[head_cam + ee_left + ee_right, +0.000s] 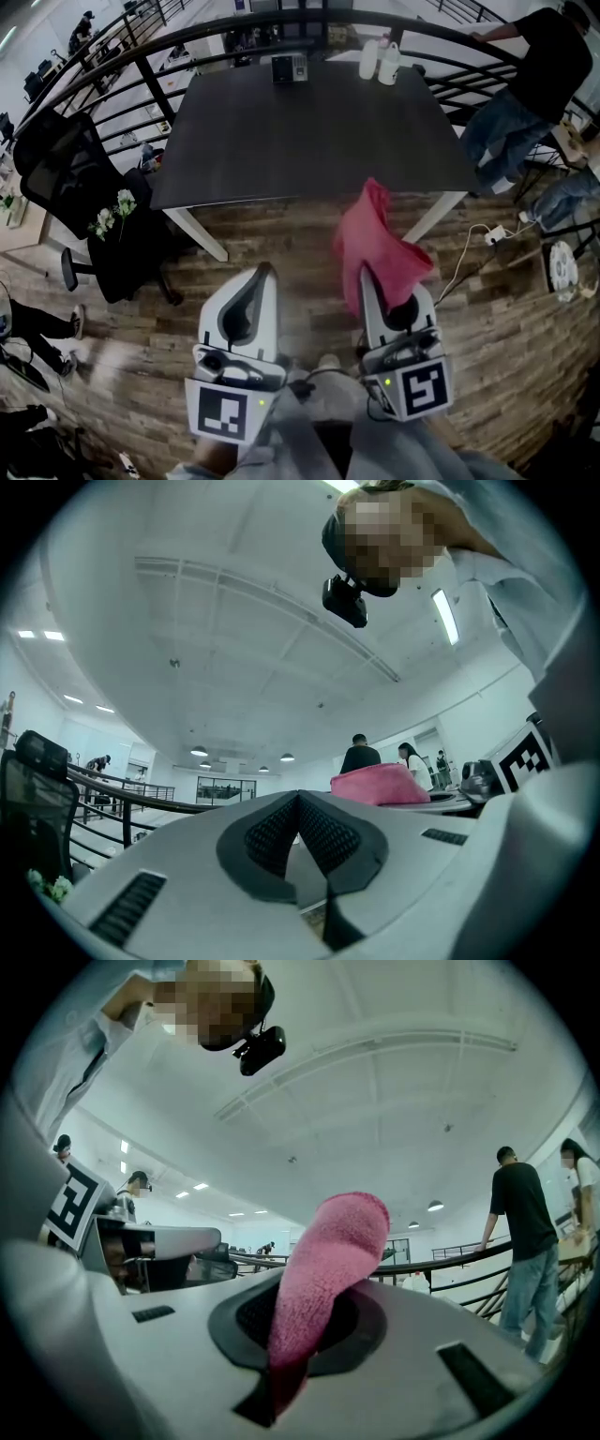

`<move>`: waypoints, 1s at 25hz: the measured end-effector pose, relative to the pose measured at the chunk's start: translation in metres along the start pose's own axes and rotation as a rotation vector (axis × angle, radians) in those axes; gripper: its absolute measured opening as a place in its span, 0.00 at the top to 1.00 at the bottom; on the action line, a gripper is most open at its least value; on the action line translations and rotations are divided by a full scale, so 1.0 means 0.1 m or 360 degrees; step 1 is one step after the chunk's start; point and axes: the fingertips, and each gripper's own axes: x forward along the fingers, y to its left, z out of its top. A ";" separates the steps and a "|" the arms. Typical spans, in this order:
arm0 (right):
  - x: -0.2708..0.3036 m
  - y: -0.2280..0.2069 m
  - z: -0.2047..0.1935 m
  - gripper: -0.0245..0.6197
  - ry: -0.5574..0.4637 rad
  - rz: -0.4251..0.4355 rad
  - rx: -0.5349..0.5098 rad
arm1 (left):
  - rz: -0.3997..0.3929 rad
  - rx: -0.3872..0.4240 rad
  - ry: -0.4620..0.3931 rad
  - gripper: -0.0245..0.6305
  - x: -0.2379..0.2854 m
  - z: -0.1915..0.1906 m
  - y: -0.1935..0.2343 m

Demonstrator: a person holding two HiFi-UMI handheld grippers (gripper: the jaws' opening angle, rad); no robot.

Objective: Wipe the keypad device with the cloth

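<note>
As right gripper (368,281) clamps it, cloth (375,234) stands upright.

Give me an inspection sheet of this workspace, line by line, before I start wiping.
Surface: dark table, mostly bare, on a wood-plank floor.
Job's things: keypad device at the table's far edge; pink cloth off the table, hanging from the right gripper.
Clutter: white bottles at the far edge, right of the device.
Grippers: left gripper jaws together, nothing between them; right gripper shut on the cloth; both held short of the table.
Cables: white cable on the floor near the table's right leg.
Surroundings: curved railing behind the table; black chair at left; person leaning on the railing at right.
</note>
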 end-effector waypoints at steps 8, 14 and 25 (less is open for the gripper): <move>-0.05 -0.17 -0.05 0.92 0.0019 0.0008 0.0026 | 0.0039 -0.0002 -0.0009 0.96 0.06 0.02 -0.08; -0.09 -0.30 -0.09 0.91 0.0015 0.0029 0.0052 | 0.0068 -0.0006 0.0003 0.96 0.12 0.01 -0.18; -0.27 -0.60 -0.18 0.91 0.0043 0.0027 0.0083 | 0.0073 -0.0002 0.0006 0.96 0.26 -0.01 -0.51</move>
